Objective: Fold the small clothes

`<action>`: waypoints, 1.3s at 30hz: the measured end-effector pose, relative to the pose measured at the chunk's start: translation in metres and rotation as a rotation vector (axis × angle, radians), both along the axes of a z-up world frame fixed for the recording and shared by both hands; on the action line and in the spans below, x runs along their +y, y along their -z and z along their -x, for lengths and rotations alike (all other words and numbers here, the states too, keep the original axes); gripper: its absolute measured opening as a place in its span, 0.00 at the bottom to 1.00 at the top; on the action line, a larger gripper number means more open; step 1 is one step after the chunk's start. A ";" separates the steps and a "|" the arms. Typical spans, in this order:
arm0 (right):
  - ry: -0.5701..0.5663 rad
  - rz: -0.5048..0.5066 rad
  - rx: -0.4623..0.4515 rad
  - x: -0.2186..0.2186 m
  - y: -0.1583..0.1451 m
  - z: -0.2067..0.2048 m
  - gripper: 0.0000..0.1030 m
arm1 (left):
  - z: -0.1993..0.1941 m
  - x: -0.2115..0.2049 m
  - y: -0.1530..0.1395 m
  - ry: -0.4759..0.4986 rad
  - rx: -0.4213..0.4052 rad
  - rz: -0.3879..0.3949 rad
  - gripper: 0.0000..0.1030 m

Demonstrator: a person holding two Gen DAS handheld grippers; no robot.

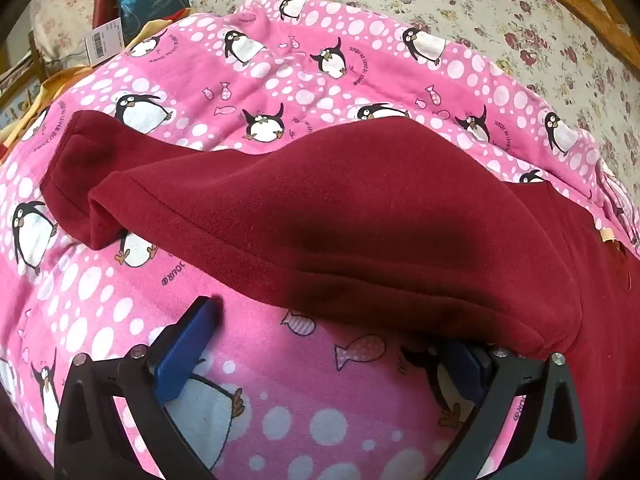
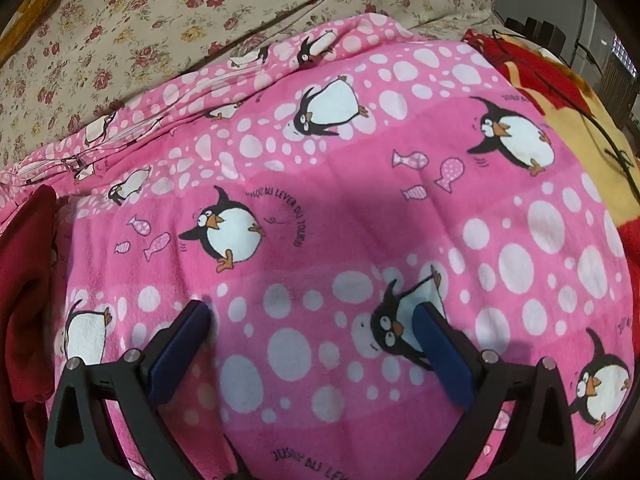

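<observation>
item: maroon garment (image 1: 360, 208), fleece-like, lying on the pink blanket (image 1: 280, 80). a tube-shaped end, a sleeve or a leg, runs toward the left of the left wrist view, its cuff opening facing left; the bulk continues off to the right. in the right wrist view only a strip of it (image 2: 24, 280) shows at the left edge.

support: pink blanket with penguins, spread over a floral sheet (image 1: 480, 0). soft and creased; not a firm surface.

left gripper (image 1: 340, 344): spread wide, holding nothing. one blue pad (image 1: 188, 348) is in plain view just beside the garment's near hem; the other is partly hidden under that hem. whether the hidden pad touches cloth cannot be told.

right gripper (image 2: 312, 344): spread wide, holding nothing, above bare blanket, well apart from the garment.

step, as judged: first grasp, folding not yet begun.

handling notes:
- take the hem in the left gripper near its edge, one layer pair only, so the blanket beneath is not pinched along with it.
- bring the right gripper across to the garment before lifting; a one-sided lift would let the fleece sag and twist.
- flatten the tube end first; its cuff stands open and rumpled.
- risk: thick fleece may slip from a shallow bite.
</observation>
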State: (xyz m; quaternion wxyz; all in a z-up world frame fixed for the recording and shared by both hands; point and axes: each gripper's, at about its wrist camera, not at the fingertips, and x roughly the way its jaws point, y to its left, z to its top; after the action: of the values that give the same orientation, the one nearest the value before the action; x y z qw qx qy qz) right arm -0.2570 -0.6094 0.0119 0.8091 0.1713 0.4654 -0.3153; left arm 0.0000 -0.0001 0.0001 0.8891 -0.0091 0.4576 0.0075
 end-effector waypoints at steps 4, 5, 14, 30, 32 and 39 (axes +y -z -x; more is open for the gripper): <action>0.000 0.000 0.000 0.000 0.000 0.000 1.00 | 0.000 0.000 0.000 0.000 0.001 0.003 0.84; 0.000 0.000 0.000 0.000 0.000 0.000 1.00 | 0.000 0.000 0.000 0.000 0.000 0.003 0.84; 0.000 0.000 -0.001 0.000 0.000 0.000 1.00 | 0.000 -0.001 0.001 -0.001 -0.004 0.000 0.84; 0.001 0.000 0.001 -0.001 0.000 0.000 1.00 | 0.016 -0.004 -0.007 -0.014 0.031 -0.011 0.83; 0.001 0.001 0.001 0.000 0.000 0.000 1.00 | 0.022 -0.005 -0.010 -0.022 0.011 -0.019 0.82; 0.002 0.001 0.009 -0.002 0.000 0.000 1.00 | 0.041 -0.023 -0.025 0.042 -0.039 -0.034 0.73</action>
State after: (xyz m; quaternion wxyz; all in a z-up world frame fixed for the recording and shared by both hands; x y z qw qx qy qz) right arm -0.2570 -0.6111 0.0124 0.8067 0.1697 0.4688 -0.3173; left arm -0.0414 -0.0233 0.0248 0.8979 0.0156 0.4399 -0.0034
